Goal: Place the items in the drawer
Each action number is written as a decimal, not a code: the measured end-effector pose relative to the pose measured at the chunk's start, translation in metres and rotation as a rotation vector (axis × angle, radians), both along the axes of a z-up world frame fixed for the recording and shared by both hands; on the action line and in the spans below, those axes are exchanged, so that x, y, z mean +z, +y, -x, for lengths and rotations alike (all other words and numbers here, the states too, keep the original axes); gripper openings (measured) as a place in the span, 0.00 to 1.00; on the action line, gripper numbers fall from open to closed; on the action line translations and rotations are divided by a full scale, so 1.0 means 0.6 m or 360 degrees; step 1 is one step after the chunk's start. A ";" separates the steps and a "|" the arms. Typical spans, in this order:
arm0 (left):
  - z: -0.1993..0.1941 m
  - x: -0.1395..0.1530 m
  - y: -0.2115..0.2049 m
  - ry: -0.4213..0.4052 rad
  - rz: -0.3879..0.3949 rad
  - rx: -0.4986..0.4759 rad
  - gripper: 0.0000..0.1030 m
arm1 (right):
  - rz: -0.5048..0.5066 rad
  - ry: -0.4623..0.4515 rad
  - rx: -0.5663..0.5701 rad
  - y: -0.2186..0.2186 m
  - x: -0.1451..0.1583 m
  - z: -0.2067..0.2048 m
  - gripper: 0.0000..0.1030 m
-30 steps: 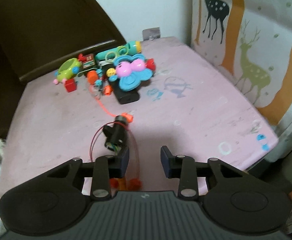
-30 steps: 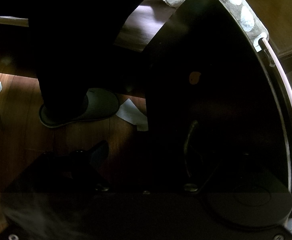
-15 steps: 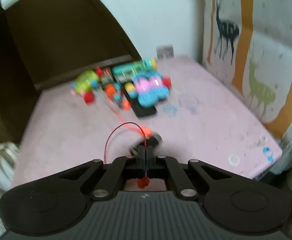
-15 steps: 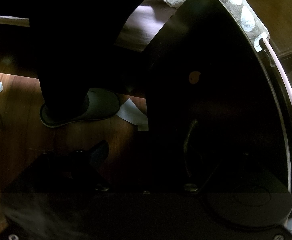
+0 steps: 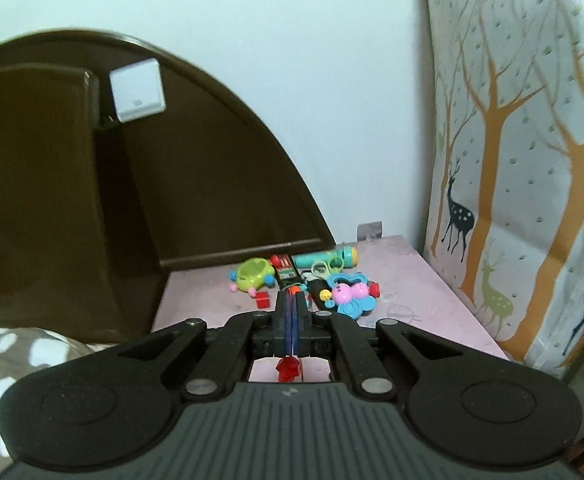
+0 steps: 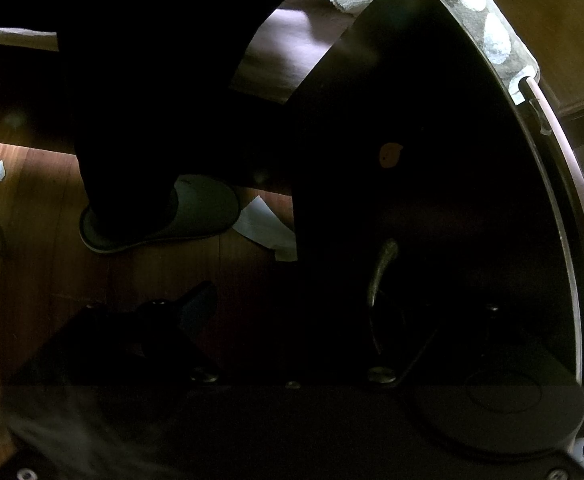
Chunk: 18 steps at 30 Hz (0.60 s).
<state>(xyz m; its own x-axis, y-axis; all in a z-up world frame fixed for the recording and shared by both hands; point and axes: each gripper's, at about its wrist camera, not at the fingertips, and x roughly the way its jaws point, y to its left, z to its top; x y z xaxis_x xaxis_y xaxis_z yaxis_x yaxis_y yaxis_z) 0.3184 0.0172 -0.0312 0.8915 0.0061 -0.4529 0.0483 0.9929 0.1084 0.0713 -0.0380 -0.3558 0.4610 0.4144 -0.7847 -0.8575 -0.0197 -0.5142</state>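
Observation:
My left gripper (image 5: 290,300) is shut on a red cord; a red bead (image 5: 289,369) of the cord hangs below the jaws, and the small black toy on it is hidden. It is held above the pink nightstand top (image 5: 424,296). A pile of toys (image 5: 312,280) lies at the back of the top: a green round toy (image 5: 253,274), a teal flashlight (image 5: 324,260), a pink and blue butterfly (image 5: 350,298). My right gripper (image 6: 296,312) sits low in the dark by the metal drawer handle (image 6: 380,272) on the dark drawer front (image 6: 432,160); its fingers are too dark to read.
A dark brown headboard (image 5: 139,184) rises left of the nightstand, with a white switch (image 5: 137,90) on it. A deer-print curtain (image 5: 532,160) hangs on the right. In the right wrist view a leg and grey slipper (image 6: 171,216) stand on the wood floor with paper scraps (image 6: 263,228).
My left gripper closed on the red cord of the small black toy and lifted it off the pink top, tilting up. The right gripper has stayed still.

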 end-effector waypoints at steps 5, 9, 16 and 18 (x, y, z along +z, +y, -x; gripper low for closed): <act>0.044 0.004 0.001 0.0048 -0.0009 -0.0039 0.00 | 0.0006 -0.0008 -0.0001 -0.008 0.009 0.001 0.81; 0.066 -0.025 0.002 0.0143 0.0011 -0.0039 0.00 | 0.0008 -0.0009 -0.0002 -0.010 0.009 0.003 0.81; 0.069 -0.146 0.007 0.0440 0.0086 0.0006 0.00 | 0.0008 -0.0009 0.0001 -0.012 0.009 0.002 0.81; 0.068 -0.186 0.007 0.0526 0.0104 0.0031 0.00 | 0.0007 -0.0009 0.0002 -0.013 0.009 0.002 0.81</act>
